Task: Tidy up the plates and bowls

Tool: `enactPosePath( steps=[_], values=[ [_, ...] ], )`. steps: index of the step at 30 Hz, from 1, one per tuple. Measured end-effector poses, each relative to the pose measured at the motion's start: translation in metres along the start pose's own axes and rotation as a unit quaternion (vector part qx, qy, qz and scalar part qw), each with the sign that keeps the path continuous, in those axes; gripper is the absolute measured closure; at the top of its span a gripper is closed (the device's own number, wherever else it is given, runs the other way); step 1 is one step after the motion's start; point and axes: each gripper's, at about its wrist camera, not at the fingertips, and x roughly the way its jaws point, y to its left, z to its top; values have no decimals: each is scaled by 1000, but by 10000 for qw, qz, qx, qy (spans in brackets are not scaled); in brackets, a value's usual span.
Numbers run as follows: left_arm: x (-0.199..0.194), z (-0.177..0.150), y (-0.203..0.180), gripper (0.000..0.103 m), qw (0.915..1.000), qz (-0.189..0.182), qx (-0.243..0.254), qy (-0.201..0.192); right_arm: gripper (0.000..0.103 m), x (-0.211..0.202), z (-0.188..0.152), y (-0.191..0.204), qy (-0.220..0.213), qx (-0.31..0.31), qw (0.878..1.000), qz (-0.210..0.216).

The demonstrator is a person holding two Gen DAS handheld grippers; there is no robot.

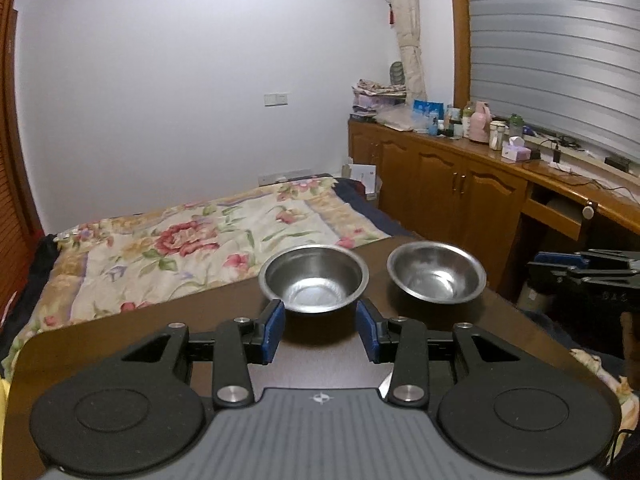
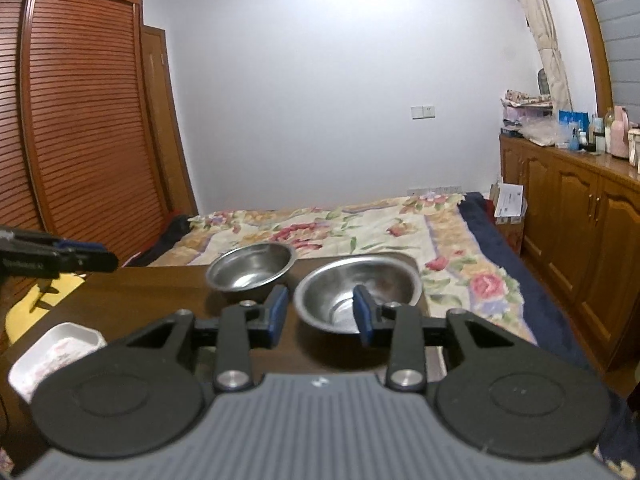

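white dish [image 2: 56, 354] half behind gripper body; sideboard clutter [image 1: 480, 124] (bottles, boxes) too small

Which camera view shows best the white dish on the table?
The right wrist view. There the white dish lies at the lower left on the wooden table, partly behind the right gripper. The left wrist view does not show it at all.

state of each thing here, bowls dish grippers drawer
left bowl: upright, empty, on the table
right bowl: upright, empty, on the table, apart from the left bowl
white dish: flat on the table, nothing in it
left gripper: open, holding nothing, in front of the left bowl
right gripper: open, holding nothing, lined up over the right bowl's near rim
desk drawer: pulled partly open
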Motion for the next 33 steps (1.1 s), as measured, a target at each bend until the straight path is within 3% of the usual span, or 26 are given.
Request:
enactPosePath(
  steps=[3,12,26,33],
  values=[
    [14,8,-3,60,10000,-55,7,57,59,13,2,-11,51,-29,10000,-78],
    [63,15,-19,60,9978,-396,-38,529,59,52,-2,-41,327,-14,9990,-314],
    [128,21,-37,60,9902,-766,137,1157,59,82,-10,-65,781,524,9956,-18],
    [149,26,-39,60,9864,-947,-3,1346,59,88,-8,-67,876,722,9933,198]
  ],
)
